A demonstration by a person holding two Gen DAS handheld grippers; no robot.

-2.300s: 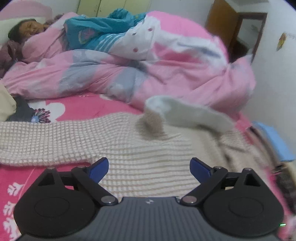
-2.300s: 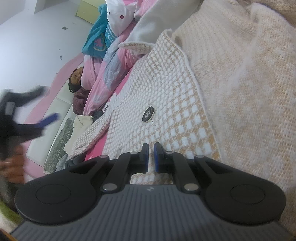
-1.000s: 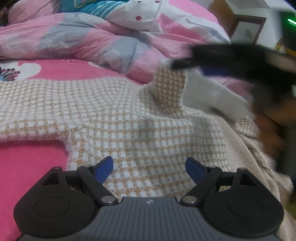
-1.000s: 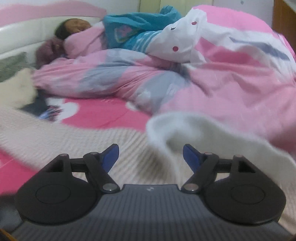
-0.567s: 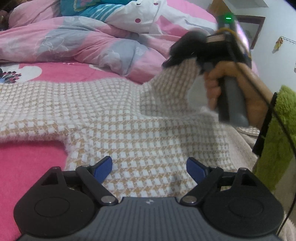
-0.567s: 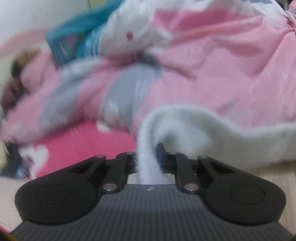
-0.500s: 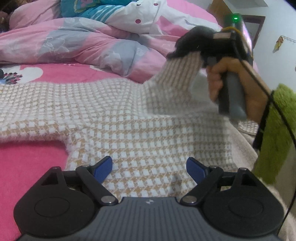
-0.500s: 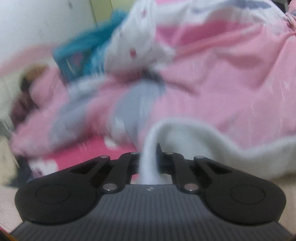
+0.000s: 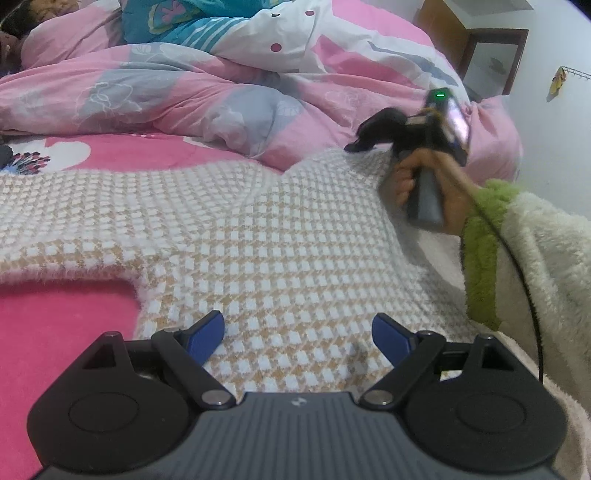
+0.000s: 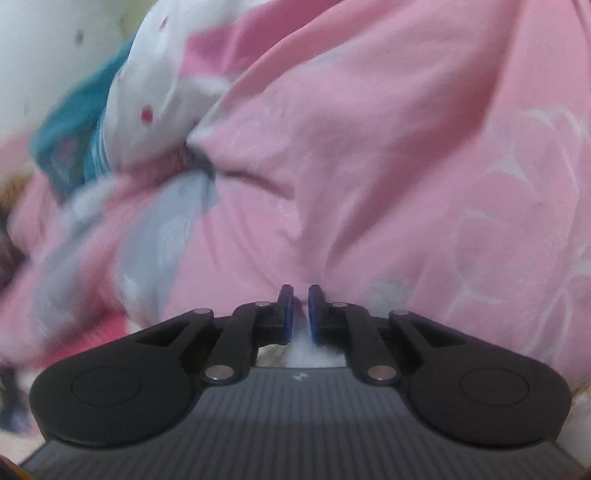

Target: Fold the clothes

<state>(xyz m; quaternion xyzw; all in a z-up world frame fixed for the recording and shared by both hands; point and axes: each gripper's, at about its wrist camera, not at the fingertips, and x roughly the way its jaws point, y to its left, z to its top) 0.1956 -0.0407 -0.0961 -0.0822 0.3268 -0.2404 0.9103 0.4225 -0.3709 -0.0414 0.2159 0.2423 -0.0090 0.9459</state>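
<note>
While spread flat on the bed (image 9: pixel 55 325) beneath wide-open left gripper (image 9: pixel 297 332) jaws, knit sweater (image 9: pixel 258 236): soft, limp, light. Right gripper (image 10: pixel 299 314) jaws clenched on its far edge, just reopening slightly; best gripped at hems.

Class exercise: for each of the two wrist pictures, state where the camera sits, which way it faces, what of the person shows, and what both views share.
Left wrist: sits on the open left gripper, low over the houndstooth garment, facing across the bed; shows the right gripper, right hand and green-cuffed sleeve.
Right wrist: sits on the right gripper, facing the pink quilt close up; white fabric between nearly closed jaws; no body part.
Shared: the pink quilt and teal cloth.
</note>
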